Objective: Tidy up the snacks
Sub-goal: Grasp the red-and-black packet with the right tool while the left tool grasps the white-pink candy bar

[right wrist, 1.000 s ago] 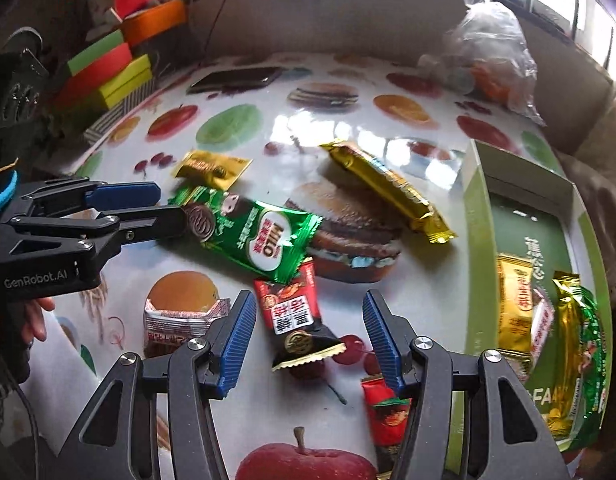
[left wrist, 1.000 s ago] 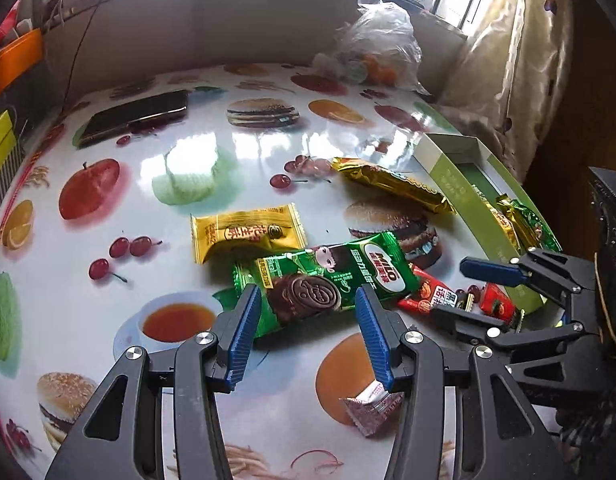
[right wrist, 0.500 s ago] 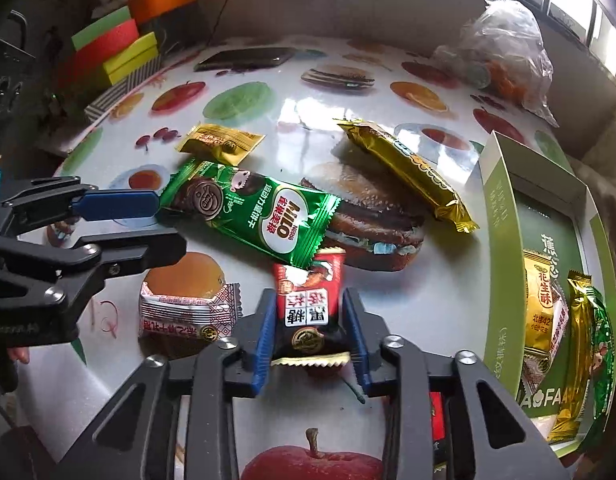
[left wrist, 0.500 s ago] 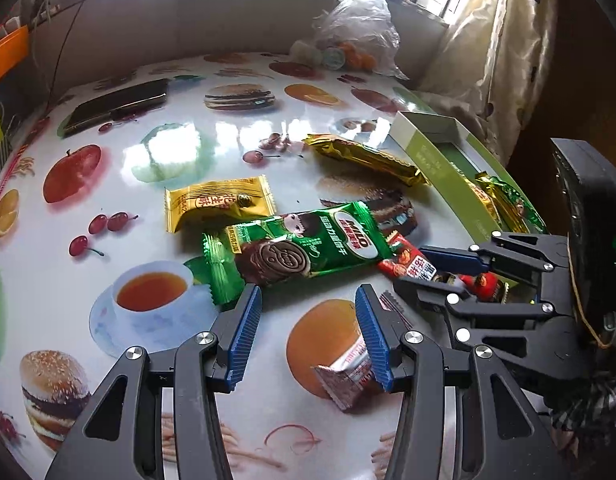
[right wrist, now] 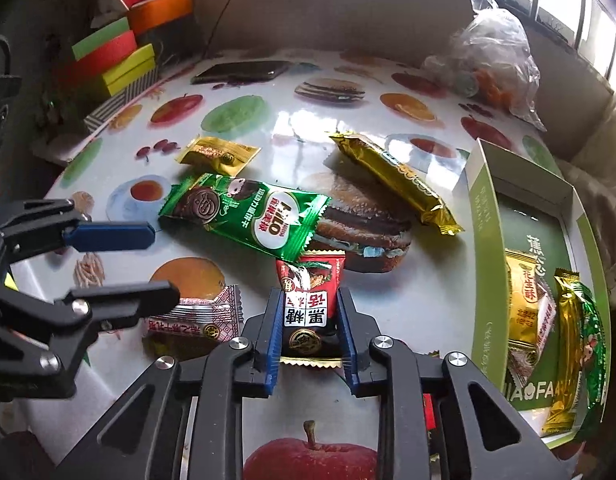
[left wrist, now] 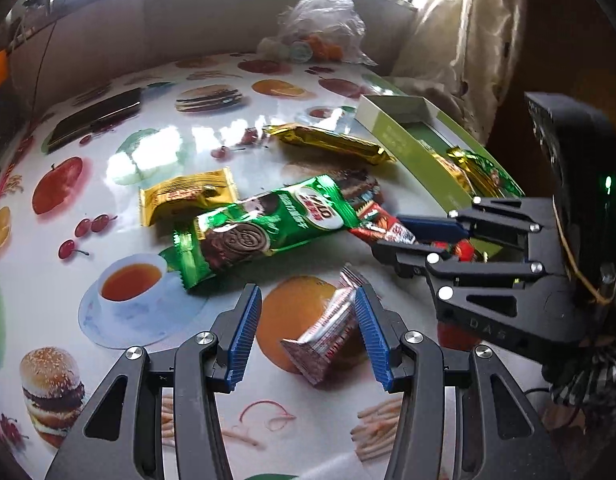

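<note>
Between the blue pads of your right hand-held gripper [right wrist: 310,322] sits the red snack packet [right wrist: 308,300]; the jaws have just been closing and now clamp its sides, its far end tucked under the green Milo wafer pack [right wrist: 243,212]. Your left hand-held gripper [left wrist: 305,332] stands partly spread and grips nothing, with the silver-red wrapped snack [left wrist: 328,334] lying on the tabletop [left wrist: 67,288] between its fingers, against the right pad. Farther out lie a small gold packet [right wrist: 217,154] and a long gold bar [right wrist: 392,180]. At the right edge, the green box [right wrist: 486,264] holds several packets.
</note>
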A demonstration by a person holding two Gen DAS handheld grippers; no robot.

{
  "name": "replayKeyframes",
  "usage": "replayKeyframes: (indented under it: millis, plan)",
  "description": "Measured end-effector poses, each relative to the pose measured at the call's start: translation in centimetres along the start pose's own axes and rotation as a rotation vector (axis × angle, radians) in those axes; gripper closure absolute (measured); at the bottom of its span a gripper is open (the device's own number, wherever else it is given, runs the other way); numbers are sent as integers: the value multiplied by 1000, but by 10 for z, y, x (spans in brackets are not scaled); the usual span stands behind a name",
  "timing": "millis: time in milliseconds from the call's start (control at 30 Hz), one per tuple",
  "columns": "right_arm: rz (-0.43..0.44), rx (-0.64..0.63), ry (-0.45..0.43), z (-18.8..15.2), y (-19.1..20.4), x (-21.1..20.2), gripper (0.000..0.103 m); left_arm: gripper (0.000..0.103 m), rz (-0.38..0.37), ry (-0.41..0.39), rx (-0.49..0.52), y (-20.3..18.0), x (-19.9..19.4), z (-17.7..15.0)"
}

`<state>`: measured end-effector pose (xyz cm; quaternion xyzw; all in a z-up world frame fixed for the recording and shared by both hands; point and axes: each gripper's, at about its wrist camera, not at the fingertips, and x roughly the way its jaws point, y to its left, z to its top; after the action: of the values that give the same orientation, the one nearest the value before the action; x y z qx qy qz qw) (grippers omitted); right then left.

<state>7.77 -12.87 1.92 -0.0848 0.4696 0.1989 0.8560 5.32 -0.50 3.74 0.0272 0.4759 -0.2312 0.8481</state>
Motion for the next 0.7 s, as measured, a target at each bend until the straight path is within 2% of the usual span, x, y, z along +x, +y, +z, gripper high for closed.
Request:
replayKeyframes:
  millis: [267, 700]
  plan:
    - [5, 28, -16, -7, -4, -11, 79, 53, 20, 39, 100, -23, 5, -10]
    - [5, 50, -40, -11, -10, -25, 79, 53, 82, 79, 129, -31, 21, -12]
